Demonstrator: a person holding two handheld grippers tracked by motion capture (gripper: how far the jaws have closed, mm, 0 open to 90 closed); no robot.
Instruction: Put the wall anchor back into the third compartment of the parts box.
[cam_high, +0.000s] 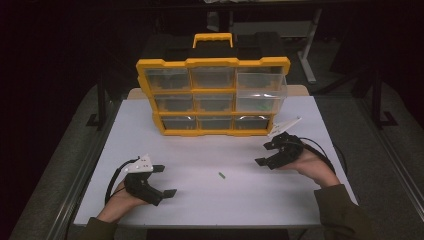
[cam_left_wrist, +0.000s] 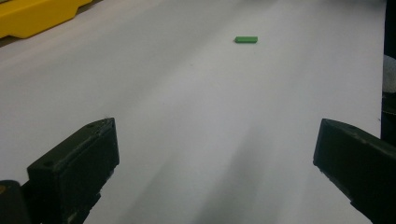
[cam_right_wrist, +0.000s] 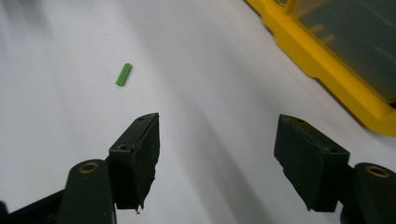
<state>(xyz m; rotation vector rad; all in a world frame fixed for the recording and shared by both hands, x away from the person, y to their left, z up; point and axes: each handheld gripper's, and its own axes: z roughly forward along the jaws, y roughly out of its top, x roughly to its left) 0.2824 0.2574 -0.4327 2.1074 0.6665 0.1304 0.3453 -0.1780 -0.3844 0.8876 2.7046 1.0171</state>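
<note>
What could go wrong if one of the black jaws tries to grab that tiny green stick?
The green stick is very small and lies flat on the white table, so the wide-open jaws of the left gripper or right gripper might knock it away instead of pinching it. Also, one clear drawer sticks out of the yellow organizer near the right gripper, so a hand swinging that way could bump it.

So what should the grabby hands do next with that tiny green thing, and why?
Probably move the right gripper toward the small green plastic piece and straddle it: it lies alone on the white table, both grippers' jaws stand open and empty, and the right one looks slightly nearer.
</note>
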